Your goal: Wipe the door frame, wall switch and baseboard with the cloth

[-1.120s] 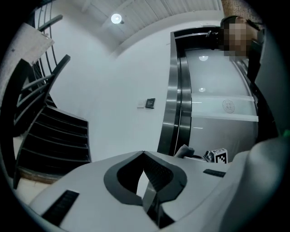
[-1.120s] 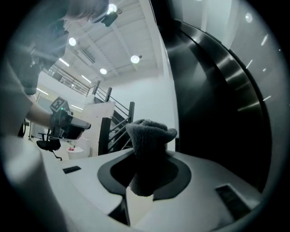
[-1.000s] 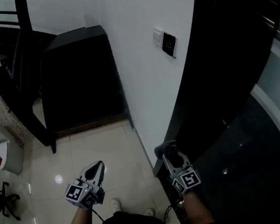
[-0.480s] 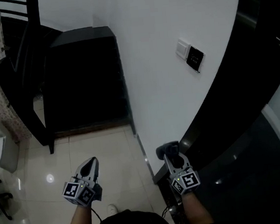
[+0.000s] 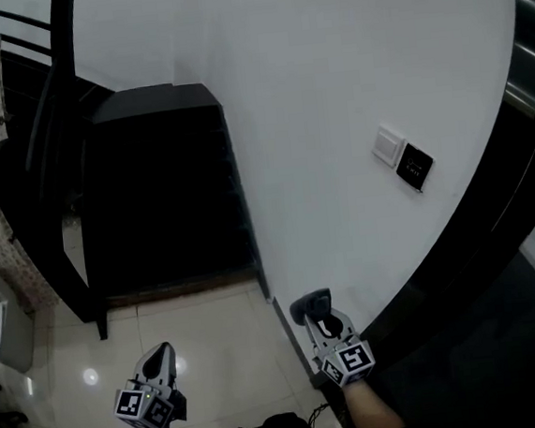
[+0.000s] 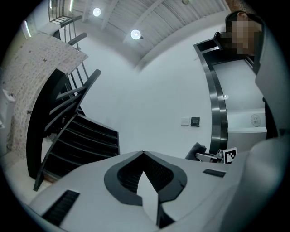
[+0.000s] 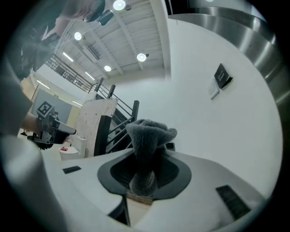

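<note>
At 6 o'clock: my right gripper (image 5: pixel 315 312), fingers pinching cloth (image 7: pixel 148 136); left gripper (image 5: pixel 158 356), fingers together, empty. I judge wall friction may drag the cloth free.

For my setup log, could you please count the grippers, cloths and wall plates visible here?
Grippers: 2 (left gripper, right gripper)
Cloths: 1 (cloth, clamped in the right gripper)
Wall plates: 2 (white plate, black plate)
Total: 5

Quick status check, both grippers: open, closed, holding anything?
Left gripper: closed, nothing between its jaws.
Right gripper: closed on the grey cloth.
</note>
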{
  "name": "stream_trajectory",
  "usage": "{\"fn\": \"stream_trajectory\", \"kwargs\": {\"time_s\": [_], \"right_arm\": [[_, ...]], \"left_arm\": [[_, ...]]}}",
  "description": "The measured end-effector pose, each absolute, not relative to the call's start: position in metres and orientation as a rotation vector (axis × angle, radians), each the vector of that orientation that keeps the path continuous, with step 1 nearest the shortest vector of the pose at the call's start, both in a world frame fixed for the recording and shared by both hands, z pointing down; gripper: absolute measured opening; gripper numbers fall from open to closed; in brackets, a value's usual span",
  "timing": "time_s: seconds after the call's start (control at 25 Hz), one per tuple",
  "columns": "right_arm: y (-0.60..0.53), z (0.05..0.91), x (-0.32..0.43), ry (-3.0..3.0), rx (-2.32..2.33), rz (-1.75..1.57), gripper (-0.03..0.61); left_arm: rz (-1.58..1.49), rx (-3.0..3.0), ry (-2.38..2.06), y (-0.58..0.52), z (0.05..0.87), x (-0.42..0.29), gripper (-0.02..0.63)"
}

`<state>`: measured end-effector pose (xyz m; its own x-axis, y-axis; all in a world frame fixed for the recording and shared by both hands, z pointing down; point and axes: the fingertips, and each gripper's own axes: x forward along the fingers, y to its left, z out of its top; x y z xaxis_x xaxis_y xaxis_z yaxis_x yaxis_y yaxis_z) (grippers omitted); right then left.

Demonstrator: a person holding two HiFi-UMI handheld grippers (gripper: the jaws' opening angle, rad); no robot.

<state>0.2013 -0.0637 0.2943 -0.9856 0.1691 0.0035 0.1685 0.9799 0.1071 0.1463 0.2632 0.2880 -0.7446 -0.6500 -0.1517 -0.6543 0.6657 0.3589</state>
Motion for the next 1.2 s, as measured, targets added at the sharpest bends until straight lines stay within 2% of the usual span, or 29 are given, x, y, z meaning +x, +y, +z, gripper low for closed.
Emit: {"fn": "stream_trajectory", "kwargs": {"time_s": [0.24, 0.44, 0.6, 0.72, 0.88, 1.2], "right_arm": [[-0.058, 0.311, 0.125, 3.151, 0.242, 0.200, 0.094], [-0.101, 0.310, 0.039, 3.126, 0.090, 0.200, 0.094], [-0.133, 0.283, -0.034, 3.071, -0.023, 0.168, 0.092], [-0.148, 0.253, -0.061, 3.024, -0.085, 0.309, 0.092], [-0.187, 0.221, -0.053, 3.002, -0.363, 0.552, 0.092], [-0.243, 0.103, 0.047, 2.664, -1.392, 1.330, 0.092]], "left_arm": [[0.653, -1.203, 2.831, 0.257, 0.296, 0.065, -0.009], [0.624, -1.296, 2.809, 0.218, 0.289, -0.032, -0.009], [0.575, -1.395, 2.743, 0.169, 0.271, -0.116, -0.009], [0.569, -1.520, 2.672, 0.122, 0.259, -0.165, -0.009], [0.576, -1.833, 2.513, 0.052, 0.254, -0.207, -0.009], [0.482, -2.405, 2.048, -0.061, 0.246, -0.248, -0.009]]}}
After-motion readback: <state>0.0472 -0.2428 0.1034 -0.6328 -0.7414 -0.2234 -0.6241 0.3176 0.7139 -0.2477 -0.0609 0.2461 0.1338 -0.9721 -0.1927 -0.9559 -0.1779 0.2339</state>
